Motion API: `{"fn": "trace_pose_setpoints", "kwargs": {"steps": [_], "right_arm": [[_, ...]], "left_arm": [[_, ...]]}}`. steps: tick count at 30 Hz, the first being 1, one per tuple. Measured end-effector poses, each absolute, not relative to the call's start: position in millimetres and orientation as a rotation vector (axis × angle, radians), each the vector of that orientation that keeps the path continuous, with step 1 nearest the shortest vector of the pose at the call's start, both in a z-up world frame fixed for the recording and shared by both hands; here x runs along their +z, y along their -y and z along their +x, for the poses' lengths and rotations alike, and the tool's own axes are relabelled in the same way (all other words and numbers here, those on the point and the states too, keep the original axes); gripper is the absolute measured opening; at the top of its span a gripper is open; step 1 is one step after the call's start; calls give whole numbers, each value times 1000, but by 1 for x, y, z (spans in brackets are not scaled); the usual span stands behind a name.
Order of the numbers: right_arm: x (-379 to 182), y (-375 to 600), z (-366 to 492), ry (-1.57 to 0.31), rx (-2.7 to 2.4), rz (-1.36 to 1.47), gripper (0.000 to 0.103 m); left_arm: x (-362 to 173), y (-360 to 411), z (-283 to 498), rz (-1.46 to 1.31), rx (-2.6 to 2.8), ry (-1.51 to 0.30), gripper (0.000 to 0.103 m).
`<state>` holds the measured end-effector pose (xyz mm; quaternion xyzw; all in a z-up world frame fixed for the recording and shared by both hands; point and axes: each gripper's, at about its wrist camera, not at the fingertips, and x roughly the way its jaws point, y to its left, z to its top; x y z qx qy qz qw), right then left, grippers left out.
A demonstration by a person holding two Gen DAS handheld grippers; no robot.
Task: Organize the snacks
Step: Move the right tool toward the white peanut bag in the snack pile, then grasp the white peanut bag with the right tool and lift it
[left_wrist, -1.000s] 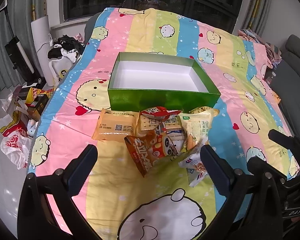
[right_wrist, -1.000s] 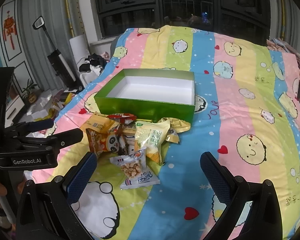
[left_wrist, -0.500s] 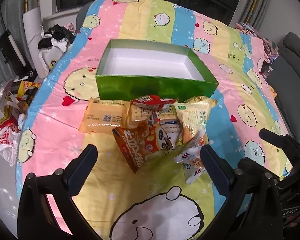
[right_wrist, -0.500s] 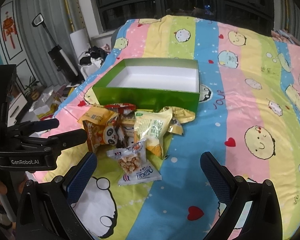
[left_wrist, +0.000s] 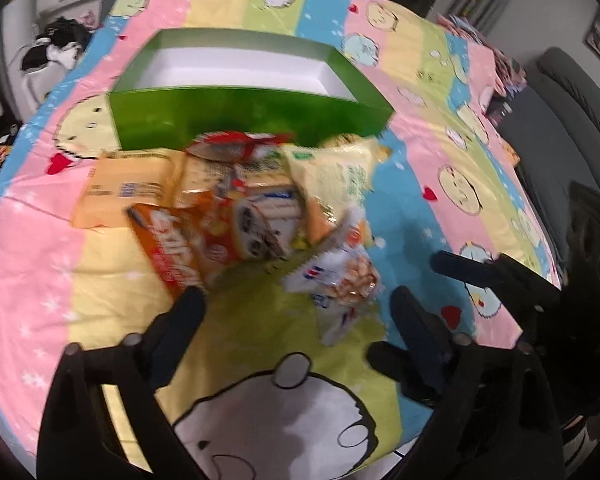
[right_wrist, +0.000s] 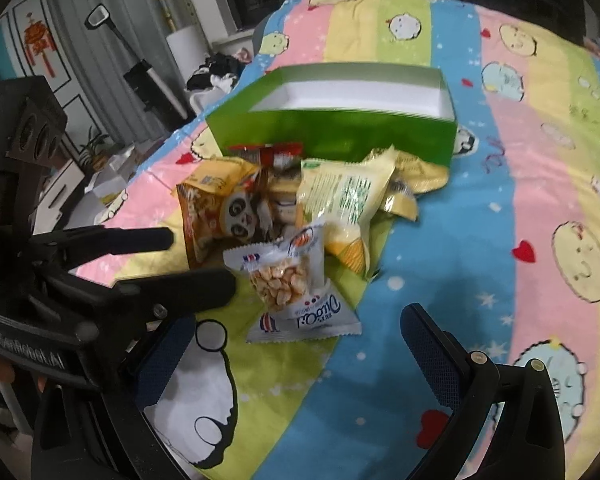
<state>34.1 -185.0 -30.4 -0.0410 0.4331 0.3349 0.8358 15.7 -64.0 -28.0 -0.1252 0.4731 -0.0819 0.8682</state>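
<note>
1. Snack pile (left_wrist: pixel 260 204): crinkled packets heaped against the near wall of the green box (right_wrist: pixel 340 136); an orange panda bag (right_wrist: pixel 220 216) on the left, a pale yellow-green bag (right_wrist: pixel 344 196) on the right, a red-topped packet at the far edge, a clear-windowed white packet of nuts (right_wrist: pixel 288 280) nearest, lying flat and partly loose from the heap.
2. Green box: open-topped, white inside, nothing visible in it; standing on the striped cartoon bedsheet (right_wrist: pixel 520 200).
3. Room: bare sheet lies right of the pile and near the grippers; the sheet's left edge drops to a cluttered floor.
4. Writing: "GenRobot.AI" on the left gripper's body; packet lettering too blurred to read.
5. Left gripper (left_wrist: pixel 296 308): jaws wide though just narrowing, empty, tips near the orange bag and nuts packet.
6. Right gripper (right_wrist: pixel 296 332): jaws wide, empty, nuts packet just beyond them.
</note>
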Motion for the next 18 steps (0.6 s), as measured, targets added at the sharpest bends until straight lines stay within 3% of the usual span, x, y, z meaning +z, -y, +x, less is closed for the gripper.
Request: {"fn": "trace_pose_setpoints", "kwargs": {"steps": [15,18], "right_arm": [[-62,183,51,-958,802,-11,74],[-64,181,54,-958,801,-17,65]], "left_arm": [[-48,90,41,-232,-265,-1068,66],[-53,90,44,-264,-282,-1094,57]]}}
